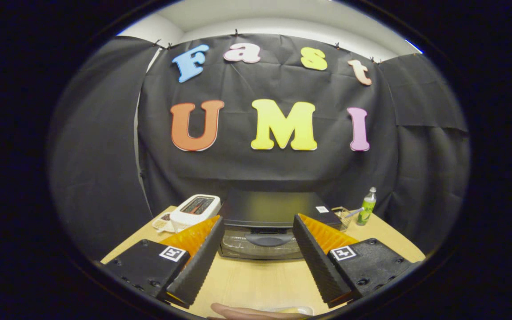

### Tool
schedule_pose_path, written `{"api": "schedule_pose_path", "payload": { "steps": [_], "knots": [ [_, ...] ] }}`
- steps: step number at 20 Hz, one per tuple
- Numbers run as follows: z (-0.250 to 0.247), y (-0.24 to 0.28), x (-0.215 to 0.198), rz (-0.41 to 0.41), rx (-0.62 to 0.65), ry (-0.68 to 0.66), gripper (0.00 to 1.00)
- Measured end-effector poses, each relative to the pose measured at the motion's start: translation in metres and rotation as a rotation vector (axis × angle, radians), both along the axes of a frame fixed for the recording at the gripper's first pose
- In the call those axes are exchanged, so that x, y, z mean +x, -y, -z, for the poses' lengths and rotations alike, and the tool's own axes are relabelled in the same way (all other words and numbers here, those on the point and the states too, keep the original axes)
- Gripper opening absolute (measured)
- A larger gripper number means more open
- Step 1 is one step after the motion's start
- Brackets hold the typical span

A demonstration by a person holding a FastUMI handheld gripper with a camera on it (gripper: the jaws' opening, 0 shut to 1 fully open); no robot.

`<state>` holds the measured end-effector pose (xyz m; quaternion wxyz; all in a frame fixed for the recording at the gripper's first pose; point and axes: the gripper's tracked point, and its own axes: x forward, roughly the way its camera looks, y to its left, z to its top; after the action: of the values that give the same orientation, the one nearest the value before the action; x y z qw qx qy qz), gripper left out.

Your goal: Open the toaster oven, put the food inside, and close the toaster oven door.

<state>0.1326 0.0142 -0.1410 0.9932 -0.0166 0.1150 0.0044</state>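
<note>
The tool (258, 229) is gaping wide, holding nothing, hovering above bare worktop (256, 275); the closed toaster oven (265, 224) is sitting just ahead.

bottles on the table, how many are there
1. A green-labelled bottle stands at the table's far right, beyond the open gripper, right of the toaster oven beside a small basket. Others may be hidden behind the oven.

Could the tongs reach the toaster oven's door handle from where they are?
Probably yes. The tongs are open and aimed at the handle on the closed toaster oven, with bare table between them.
</note>
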Motion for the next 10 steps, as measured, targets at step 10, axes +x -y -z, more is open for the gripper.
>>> {"api": "schedule_pose_path", "payload": {
  "steps": [10],
  "knots": [
    [0.079, 0.009, 0.083, 0.022, 0.062, -0.086, 1.0]
  ]
}}
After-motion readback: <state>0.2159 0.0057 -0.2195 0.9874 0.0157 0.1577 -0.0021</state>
